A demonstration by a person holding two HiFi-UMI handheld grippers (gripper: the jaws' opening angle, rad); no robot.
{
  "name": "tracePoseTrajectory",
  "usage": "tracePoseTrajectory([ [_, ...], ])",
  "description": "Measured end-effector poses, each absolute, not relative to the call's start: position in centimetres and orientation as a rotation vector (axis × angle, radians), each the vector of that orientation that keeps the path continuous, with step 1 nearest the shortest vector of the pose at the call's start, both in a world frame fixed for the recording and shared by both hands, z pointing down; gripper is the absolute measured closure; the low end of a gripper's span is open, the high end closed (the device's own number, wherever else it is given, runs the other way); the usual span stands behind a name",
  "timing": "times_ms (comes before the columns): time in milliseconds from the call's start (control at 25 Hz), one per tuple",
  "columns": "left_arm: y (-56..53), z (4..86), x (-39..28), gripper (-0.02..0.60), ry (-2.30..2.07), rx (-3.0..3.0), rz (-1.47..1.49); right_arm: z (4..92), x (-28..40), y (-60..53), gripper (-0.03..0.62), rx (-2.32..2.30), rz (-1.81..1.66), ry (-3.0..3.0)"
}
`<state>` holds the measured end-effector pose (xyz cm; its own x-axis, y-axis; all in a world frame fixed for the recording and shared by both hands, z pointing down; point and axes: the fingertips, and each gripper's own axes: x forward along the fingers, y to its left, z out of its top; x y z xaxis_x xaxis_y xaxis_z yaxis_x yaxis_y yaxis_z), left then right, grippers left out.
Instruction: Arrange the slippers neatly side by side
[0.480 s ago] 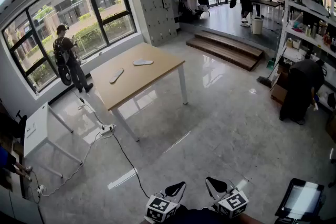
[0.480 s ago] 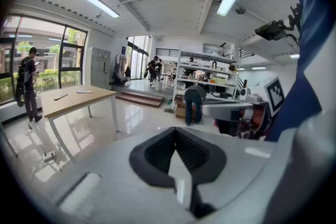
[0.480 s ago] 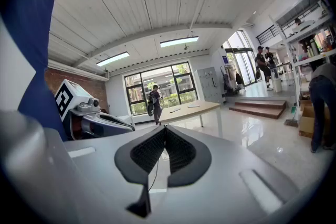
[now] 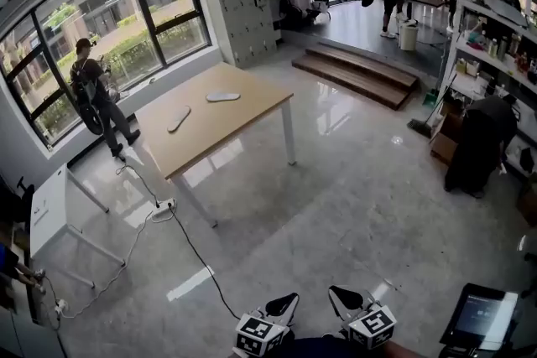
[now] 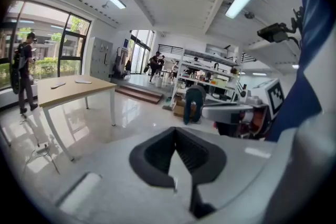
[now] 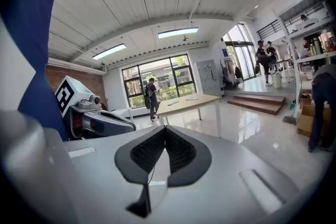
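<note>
Two pale grey slippers lie apart on a wooden table [image 4: 226,126] far across the room: one slipper [image 4: 179,118] angled near the table's left side, the other slipper [image 4: 222,96] towards its far edge. Both show small in the left gripper view on the table [image 5: 68,93] and in the right gripper view on the table [image 6: 191,102]. My left gripper [image 4: 284,301] and right gripper [image 4: 342,295] are held close to my body at the bottom of the head view, both shut and empty, several metres from the table.
A person [image 4: 94,95] stands by the window left of the table. A cable and power strip [image 4: 164,208] trail over the floor near a table leg. Wooden steps [image 4: 357,73], shelves with a crouching person [image 4: 478,142] on the right, a small white table [image 4: 50,210] at left.
The whole scene has shifted slightly in the head view as the camera moved; the person by the window stepped a little left. Both grippers stay where they were.
</note>
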<state>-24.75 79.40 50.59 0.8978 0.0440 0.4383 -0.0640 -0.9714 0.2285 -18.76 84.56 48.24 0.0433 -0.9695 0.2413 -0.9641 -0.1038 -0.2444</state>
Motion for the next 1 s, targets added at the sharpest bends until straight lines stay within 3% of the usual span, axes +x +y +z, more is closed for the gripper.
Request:
tracePoseTrajectory([
  [360, 69.6, 50.4, -22.0, 0.578, 0.049, 2.817, 0.592, 48.7, -16.4, 74.9, 0.583, -2.367, -0.57, 2.107],
  [1000, 56.4, 52.7, -24.4, 0.578, -0.007, 2.689, 0.566, 48.6, -18.2, 60.6, 0.583, -2.354, -0.668, 2.229],
])
